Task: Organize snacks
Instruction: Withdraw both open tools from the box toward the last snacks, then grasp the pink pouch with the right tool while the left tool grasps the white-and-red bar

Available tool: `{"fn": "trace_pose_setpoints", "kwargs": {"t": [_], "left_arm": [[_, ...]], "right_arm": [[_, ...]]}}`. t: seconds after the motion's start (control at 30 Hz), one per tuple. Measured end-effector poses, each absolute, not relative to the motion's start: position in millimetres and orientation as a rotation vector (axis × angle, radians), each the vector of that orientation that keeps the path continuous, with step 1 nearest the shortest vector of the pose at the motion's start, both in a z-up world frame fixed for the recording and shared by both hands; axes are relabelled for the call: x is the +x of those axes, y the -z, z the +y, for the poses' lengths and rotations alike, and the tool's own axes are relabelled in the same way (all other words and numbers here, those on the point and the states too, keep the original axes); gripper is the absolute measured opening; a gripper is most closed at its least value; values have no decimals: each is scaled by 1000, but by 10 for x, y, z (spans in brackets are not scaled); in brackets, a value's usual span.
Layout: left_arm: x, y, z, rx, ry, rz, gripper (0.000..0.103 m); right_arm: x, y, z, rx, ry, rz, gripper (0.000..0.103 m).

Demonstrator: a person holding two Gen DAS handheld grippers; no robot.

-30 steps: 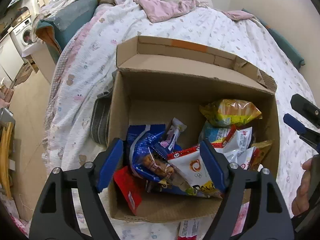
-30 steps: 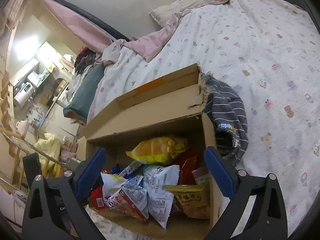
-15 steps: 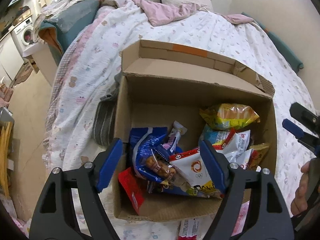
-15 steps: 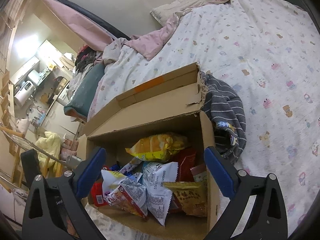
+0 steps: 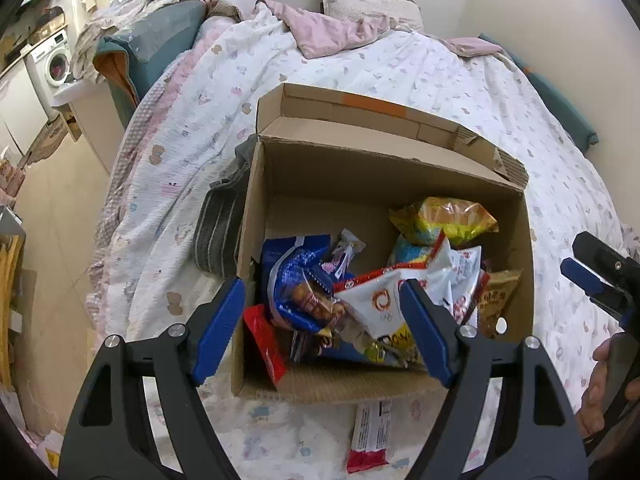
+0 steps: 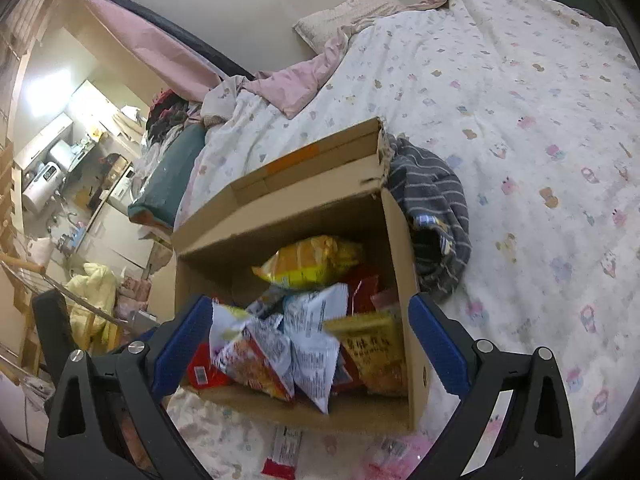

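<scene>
Cardboard box holds snack bags, print perhaps unreadable; both hand-held grippers gape wide, empty.

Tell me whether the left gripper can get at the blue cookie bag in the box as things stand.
Probably yes. The left gripper is open and empty above the open-topped cardboard box, and the blue cookie bag lies on top of the pile near its fingers, with nothing covering it.

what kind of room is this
Most likely a bedroom in a small flat: the cardboard box of snacks sits on a bed with a patterned quilt and pillow, with a washing machine nearby.
</scene>
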State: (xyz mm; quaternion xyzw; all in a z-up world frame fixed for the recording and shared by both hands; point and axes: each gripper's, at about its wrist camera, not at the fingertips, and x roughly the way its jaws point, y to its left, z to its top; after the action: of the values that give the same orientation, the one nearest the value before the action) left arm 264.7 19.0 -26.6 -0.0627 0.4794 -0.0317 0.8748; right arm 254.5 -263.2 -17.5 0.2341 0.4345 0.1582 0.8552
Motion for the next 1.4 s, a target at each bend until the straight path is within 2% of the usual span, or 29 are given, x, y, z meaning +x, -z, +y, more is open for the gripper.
{"fn": "trace_pose_setpoints", "kwargs": {"t": [0.5,0.87,1.17,1.2,1.3,1.4], "left_arm": [[2150,324,228,-151,70,1061,77],[1799,1125,-178,-100,110,1286,77],[1892,1482,-697,28,116,1334,76],[1902,1512,-735,34,114,1342,75],[1920,1618,-821,79,105,1368,58],[1891,1657,-862,149,97,1363,29]], "right_arm": [[1908,333,-2783,600,-278,1012,100],[1624,735,-2759,549,-212,1157,100],[1569,948,-2952,546,-143,1234,100],[1563,991,-2971,551,-142,1250,100],[1546,1124,-3013,589,-163,1299,100],[1536,1281,-3029,690,-218,1355,100]]}}
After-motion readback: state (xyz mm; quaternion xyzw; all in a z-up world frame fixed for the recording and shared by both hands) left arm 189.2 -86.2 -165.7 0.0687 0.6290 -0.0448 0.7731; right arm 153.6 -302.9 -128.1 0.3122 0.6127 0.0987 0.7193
